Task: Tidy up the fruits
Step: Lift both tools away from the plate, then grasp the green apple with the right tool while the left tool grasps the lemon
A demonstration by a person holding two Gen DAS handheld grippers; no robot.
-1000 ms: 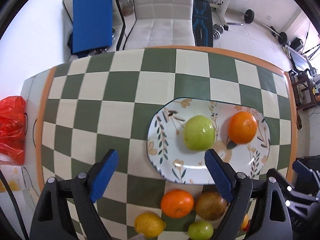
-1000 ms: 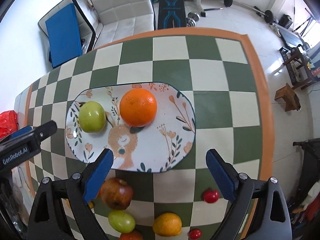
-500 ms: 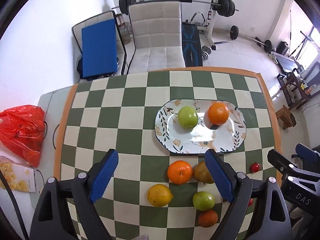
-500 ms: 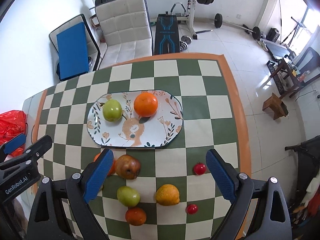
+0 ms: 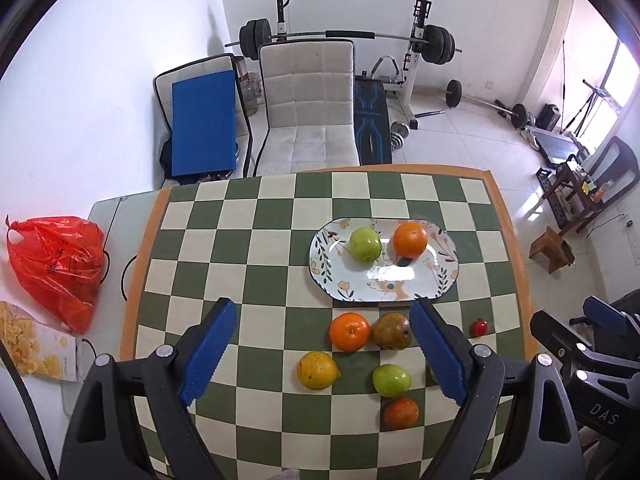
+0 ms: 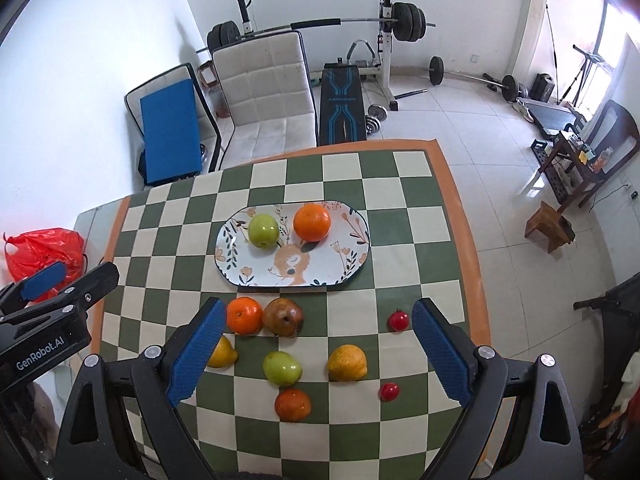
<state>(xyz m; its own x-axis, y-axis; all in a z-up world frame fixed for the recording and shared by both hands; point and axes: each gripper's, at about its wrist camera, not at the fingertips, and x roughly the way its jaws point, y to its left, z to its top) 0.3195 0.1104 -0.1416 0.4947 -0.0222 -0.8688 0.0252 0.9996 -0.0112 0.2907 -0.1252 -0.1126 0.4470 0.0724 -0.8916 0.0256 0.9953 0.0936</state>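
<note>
Fruits (image 6: 282,367) — clear of table edge (image 6: 478,320)

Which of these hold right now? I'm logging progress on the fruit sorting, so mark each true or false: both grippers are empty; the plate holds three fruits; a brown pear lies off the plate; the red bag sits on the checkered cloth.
1. Both grippers are empty: true. The left gripper and right gripper are open, holding nothing.
2. The plate holds three fruits: false. Only a green apple and an orange.
3. A brown pear lies off the plate: true.
4. The red bag sits on the checkered cloth: false. It lies beside it.
</note>
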